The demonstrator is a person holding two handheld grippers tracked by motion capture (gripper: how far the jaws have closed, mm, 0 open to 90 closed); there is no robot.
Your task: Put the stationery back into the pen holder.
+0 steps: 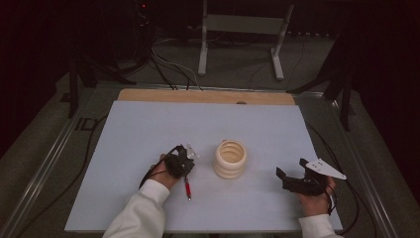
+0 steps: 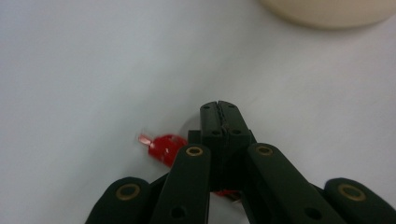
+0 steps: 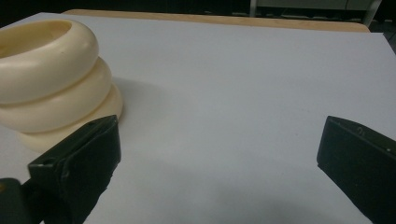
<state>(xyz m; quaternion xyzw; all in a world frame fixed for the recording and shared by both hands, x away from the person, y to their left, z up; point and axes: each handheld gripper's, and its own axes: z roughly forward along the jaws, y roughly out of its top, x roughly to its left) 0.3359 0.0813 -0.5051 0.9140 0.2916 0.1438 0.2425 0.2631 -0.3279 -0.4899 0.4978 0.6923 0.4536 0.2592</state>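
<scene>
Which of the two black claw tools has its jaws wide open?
The right gripper, beside the cream ringed pot: its jaws stand far apart. The left gripper has its jaws pressed together above a red pen.

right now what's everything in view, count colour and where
ribbed vase: one, cream, upright near the middle of the table, between the two tools
red pen-like thing: one, red and dark, lying on the table by the left tool; its kind is hard to tell
table: one, pale grey top with a wooden strip along the far edge
metal stand: one, grey, on the floor beyond the table
left tool: one, black, jaws shut, just over the red thing
right tool: one, black, jaws open, right of the vase
</scene>
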